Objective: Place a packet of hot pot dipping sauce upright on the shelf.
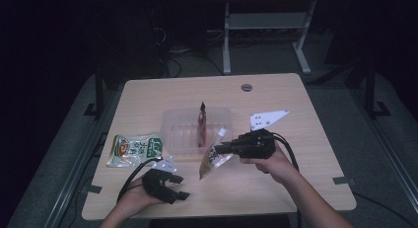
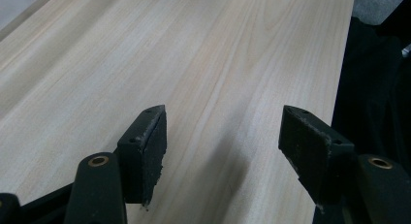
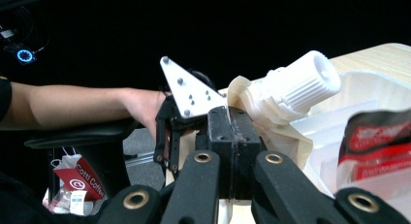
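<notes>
My right gripper (image 1: 220,148) is shut on a cream spouted pouch (image 1: 213,160), which hangs tilted above the table just in front of the clear plastic tub (image 1: 173,120). In the right gripper view the jaws (image 3: 232,136) pinch the pouch's top (image 3: 242,95) just below its white screw cap (image 3: 303,84). A red packet (image 1: 201,124) stands upright inside the tub. My left gripper (image 1: 181,187) rests low near the table's front edge, open, with bare wood between its pads (image 2: 151,151). A green snack bag (image 1: 134,149) lies flat at the left.
The wooden table (image 1: 296,119) has a round cable hole (image 1: 246,87) at the back. A white desk frame (image 1: 266,30) stands on the floor beyond. In the right gripper view a bag with a red logo (image 3: 77,183) hangs below the table's near side.
</notes>
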Tool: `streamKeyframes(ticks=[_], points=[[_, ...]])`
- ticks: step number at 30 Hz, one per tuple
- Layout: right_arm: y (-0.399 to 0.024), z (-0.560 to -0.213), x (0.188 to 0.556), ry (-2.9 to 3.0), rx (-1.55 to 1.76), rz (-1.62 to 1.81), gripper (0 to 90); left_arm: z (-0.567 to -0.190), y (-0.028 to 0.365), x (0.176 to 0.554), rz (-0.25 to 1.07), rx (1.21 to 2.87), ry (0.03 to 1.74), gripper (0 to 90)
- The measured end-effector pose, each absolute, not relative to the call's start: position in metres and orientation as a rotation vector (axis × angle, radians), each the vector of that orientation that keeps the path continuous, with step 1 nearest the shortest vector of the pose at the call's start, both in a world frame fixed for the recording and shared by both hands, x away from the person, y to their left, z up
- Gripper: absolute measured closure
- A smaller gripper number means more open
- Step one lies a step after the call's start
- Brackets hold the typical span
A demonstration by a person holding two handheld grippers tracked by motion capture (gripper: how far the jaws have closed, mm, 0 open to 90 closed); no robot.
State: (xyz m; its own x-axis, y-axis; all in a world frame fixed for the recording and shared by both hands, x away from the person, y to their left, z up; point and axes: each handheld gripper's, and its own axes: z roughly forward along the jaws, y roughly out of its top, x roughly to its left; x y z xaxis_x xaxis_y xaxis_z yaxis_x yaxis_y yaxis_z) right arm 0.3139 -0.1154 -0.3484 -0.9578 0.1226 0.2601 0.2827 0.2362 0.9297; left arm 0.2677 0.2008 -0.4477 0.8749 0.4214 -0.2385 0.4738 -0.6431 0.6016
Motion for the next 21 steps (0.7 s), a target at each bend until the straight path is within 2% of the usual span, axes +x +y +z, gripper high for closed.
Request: streamKeyframes(ticks=[21], points=[[-0.072, -0.325, 0.351, -2.361, -0.366, -1.862, 89.8, -0.450, 0.201, 0.267, -0.105, 2.349, 0.640, 34.0]])
